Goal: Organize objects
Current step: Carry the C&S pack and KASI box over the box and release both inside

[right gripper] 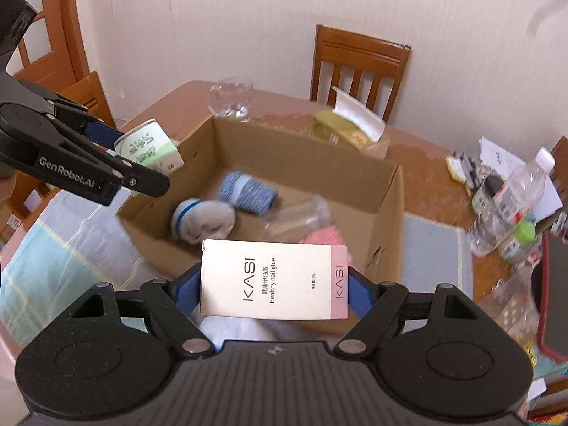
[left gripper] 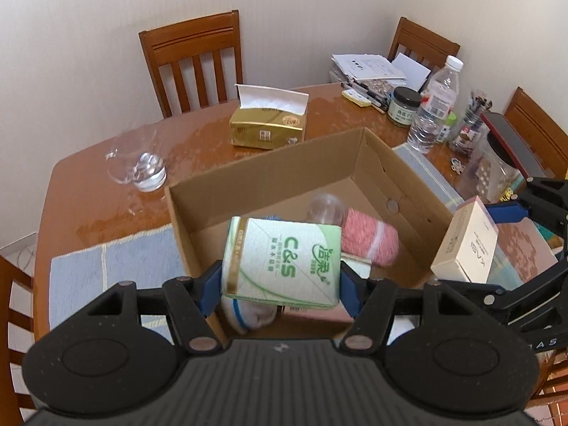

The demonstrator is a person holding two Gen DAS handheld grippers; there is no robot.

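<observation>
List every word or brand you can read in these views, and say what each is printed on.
"C&S": tissue pack held in the left gripper.
"KASI", "Healthy nail glue": box held in the right gripper.
"GenRobot.AI": side of the left gripper, right wrist view.
Gold tissue box, jar and bottle labels: too small to read.

Cardboard box [left gripper: 387,174]: matt corrugated brown. Counter [left gripper: 88,191]: glossy varnished wood. Tissue pack [left gripper: 280,262]: shiny plastic wrap. Carton [right gripper: 273,280]: smooth matt paperboard. Sock rolls [right gripper: 248,191]: knitted cloth.

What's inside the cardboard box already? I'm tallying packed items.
In the cardboard box: blue roll, white blue-striped roll, clear plastic cup, pink roll. The held packages hide part of the floor.
</observation>
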